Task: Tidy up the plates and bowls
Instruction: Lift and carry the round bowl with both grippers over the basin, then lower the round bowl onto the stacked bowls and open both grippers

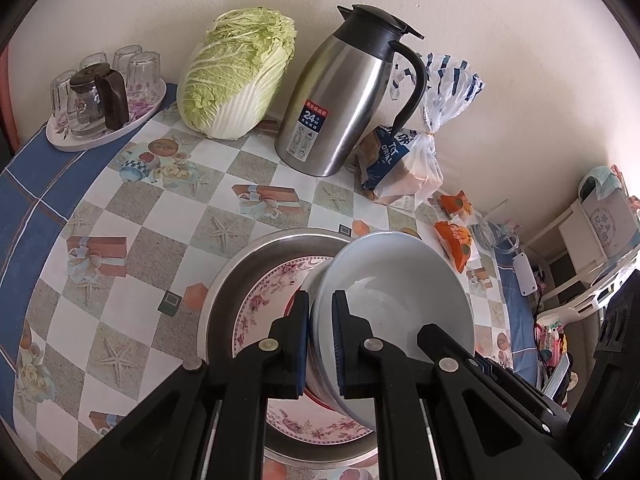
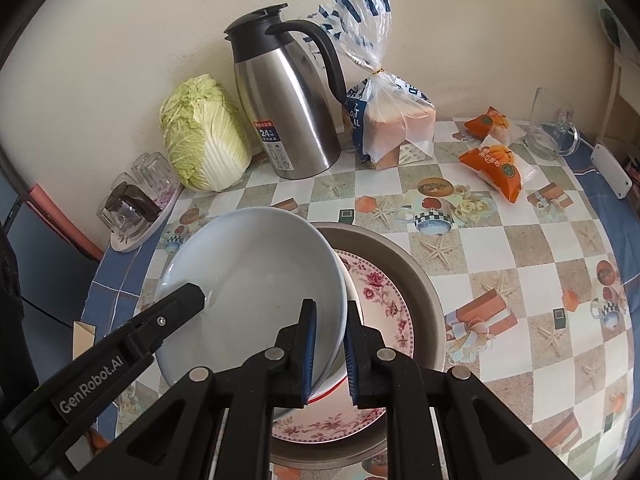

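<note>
Far left of the table, a tray [image 1: 60, 136] w/ upturned glasses [image 1: 142, 70] and a small glass pot [image 1: 94, 100] is sitting near the wall, then a napa cabbage [image 1: 236, 76] leaning against the wall, then a steel thermos jug [image 1: 348, 96] standing upright just beside it. Near-center, a metal pan [image 1: 244, 268] is resting on the checkered tablecloth [image 1: 120, 200] w/ a floral plate [image 1: 272, 292] lying inside it. The white bowl [image 1: 400, 288] is being held tilted over that plate, both grippers pinching it from opposite sides: left gripper [image 1: 321, 340] is clamping narrow on the bowl's left rim, pads pressing wall inside and out, and right gripper [image 2: 329, 348] is clamping narrow on the right rim the same way. In the right wrist view the bowl [image 2: 256, 276] is covering the plate's left half, and there's a second white rim tucked right under it, can't tell if that's another bowl or not. Further right, a bagged bread loaf [image 2: 396, 128] is standing next to the jug, then two orange snack packs [image 2: 492, 160] lying on the cloth, and a clear glass mug [image 2: 550, 128] at the far right.
</note>
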{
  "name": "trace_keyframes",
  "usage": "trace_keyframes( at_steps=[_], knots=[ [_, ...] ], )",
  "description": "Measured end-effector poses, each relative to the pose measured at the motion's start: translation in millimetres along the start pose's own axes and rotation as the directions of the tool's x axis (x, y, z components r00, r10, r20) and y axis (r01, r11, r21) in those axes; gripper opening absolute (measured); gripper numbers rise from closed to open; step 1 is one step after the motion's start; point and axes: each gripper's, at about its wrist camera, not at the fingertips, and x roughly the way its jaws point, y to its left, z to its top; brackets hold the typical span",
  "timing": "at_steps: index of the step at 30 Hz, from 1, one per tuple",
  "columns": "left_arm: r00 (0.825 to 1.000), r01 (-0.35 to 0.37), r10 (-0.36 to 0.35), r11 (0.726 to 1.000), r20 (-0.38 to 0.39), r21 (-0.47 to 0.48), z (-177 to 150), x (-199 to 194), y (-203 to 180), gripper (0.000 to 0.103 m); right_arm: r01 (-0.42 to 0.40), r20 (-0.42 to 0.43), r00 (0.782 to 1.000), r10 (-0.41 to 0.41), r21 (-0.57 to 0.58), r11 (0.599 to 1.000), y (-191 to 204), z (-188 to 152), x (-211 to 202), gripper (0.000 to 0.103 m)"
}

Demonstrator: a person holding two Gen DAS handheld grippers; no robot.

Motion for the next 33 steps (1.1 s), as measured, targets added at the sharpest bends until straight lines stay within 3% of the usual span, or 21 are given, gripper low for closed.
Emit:
trace_keyframes(
  at_steps=[8,27,33],
  knots=[
    [1.000,-0.007,0.007,1.000,0.013,-0.009,1.0,-4.4,1.6,0.009,-0.026,0.005,1.000,0.026,-0.008,1.000,2.5,0.5,-0.2,0.024],
    [1.000,-0.008,0.008,1.000,0.008,-0.022,1.4,-6.2,3.8,0.009,-0.051,0.013,0.999,0.051,0.001,0.999,1.6,1.0,-1.8,0.027],
    [1.000,-0.011,0.011,0.999,0.000,-0.031,0.8,-4.7,5.1,0.009,-0.020,0.029,0.999,0.021,-0.019,1.000,2.0,2.9,-7.1,0.033]
  ],
)
